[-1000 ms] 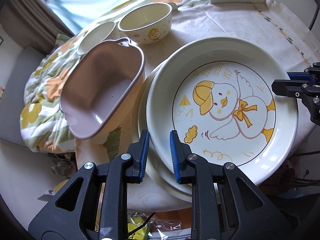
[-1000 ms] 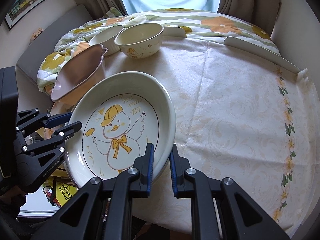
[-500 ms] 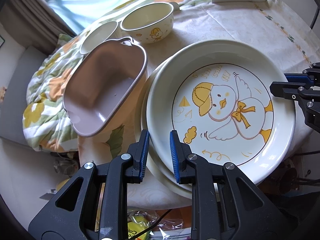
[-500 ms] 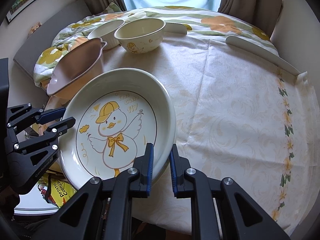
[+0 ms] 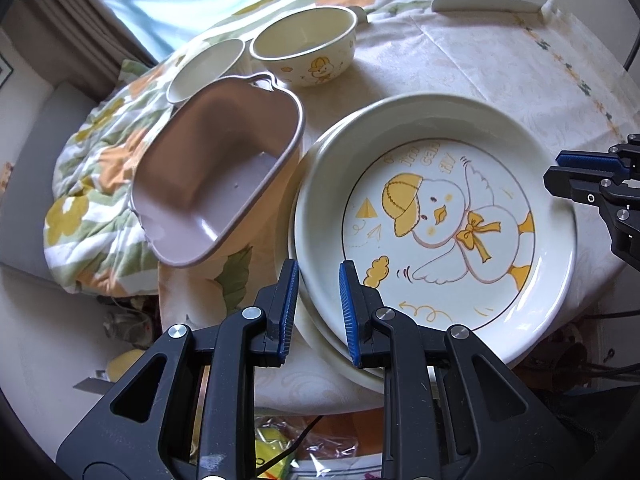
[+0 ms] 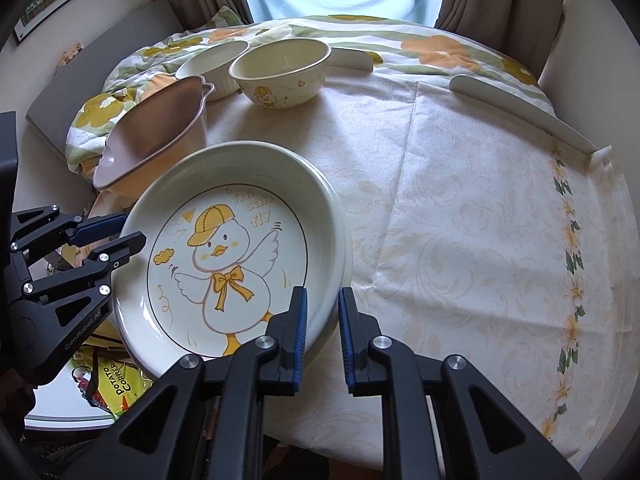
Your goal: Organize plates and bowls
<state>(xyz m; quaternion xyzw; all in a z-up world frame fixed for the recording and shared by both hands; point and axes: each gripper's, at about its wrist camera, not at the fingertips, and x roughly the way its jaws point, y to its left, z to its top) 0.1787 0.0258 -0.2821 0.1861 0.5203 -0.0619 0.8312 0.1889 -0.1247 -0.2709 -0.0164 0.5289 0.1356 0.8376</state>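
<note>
A cream duck plate [image 5: 440, 216] [image 6: 240, 256] lies stacked on another cream plate [image 5: 316, 344] at the table's near edge. My left gripper [image 5: 319, 312] straddles the stack's left rim, jaws slightly apart. My right gripper [image 6: 323, 332] straddles the opposite rim, jaws slightly apart too. A pink heart-shaped dish [image 5: 216, 172] [image 6: 152, 136] sits tilted beside the plates. A cream duck bowl [image 5: 308, 48] [image 6: 280, 70] and a white ribbed bowl [image 5: 204, 68] [image 6: 216, 64] stand behind it.
The round table [image 6: 460, 216] has a cream patterned cloth. A flowered quilt [image 5: 92, 152] hangs over the left and far sides. White edge guards [image 6: 520, 108] lie at the far right. A snack bag [image 6: 116, 384] lies below the table edge.
The duck plate has sunk lower onto the plate beneath. Both grippers have opened a little around the rims. The view has shifted slightly toward the table.
</note>
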